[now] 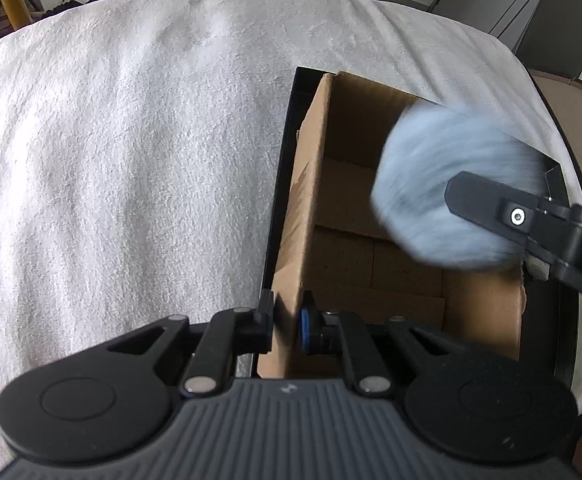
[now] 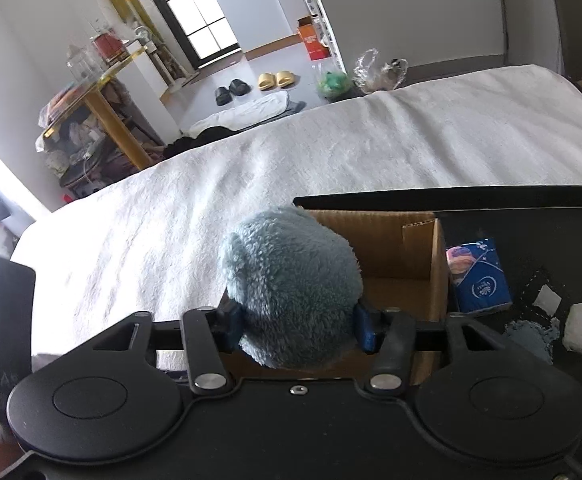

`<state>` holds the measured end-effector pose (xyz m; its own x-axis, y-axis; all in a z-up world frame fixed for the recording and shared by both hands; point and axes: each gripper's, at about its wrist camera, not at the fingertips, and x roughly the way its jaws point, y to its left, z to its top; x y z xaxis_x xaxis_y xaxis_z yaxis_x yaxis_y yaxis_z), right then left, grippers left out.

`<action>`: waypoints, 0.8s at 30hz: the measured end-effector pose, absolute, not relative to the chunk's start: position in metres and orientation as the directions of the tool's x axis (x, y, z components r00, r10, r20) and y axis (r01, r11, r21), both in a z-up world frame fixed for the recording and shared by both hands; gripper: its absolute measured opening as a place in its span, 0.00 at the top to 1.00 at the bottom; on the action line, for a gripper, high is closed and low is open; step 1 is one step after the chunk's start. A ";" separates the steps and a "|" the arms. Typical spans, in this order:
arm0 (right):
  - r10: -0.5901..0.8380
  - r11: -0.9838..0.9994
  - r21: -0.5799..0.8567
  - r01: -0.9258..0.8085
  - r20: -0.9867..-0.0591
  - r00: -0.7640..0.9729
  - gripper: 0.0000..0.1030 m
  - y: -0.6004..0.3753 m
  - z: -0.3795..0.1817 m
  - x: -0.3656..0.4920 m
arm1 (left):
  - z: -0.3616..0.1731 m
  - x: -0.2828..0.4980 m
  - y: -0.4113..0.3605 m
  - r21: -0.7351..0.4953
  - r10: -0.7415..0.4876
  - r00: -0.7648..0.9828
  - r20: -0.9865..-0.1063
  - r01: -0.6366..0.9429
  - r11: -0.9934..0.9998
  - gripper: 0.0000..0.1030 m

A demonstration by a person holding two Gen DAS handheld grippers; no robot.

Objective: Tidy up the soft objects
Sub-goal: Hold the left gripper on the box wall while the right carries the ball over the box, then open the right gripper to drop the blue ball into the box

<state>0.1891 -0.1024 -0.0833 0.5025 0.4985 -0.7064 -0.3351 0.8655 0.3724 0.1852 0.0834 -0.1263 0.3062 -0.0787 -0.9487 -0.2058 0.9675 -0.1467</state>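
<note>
Holding the open brown cardboard box (image 1: 375, 216) by its left wall, my left gripper (image 1: 287, 326) is clamped on the cardboard. My right gripper (image 2: 297, 326) squeezes a fluffy pale-blue plush ball (image 2: 291, 284) above the box opening. Box sits on white towelling cloth (image 1: 131, 140).

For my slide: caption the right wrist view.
Right gripper carries a fluffy blue plush over an open cardboard box.
</note>
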 end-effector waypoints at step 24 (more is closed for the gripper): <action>0.436 0.897 0.390 -0.208 -0.710 0.553 0.41 -0.167 -0.075 0.168 | -0.116 0.187 0.068 -0.069 -0.003 0.330 -0.944 -0.188 0.980 0.89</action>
<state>0.1684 -0.1669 -0.0746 0.5527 0.4365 -0.7100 -0.2081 0.8972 0.3896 0.1870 0.0678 -0.1158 0.3300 -0.0032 -0.9440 -0.1882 0.9797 -0.0691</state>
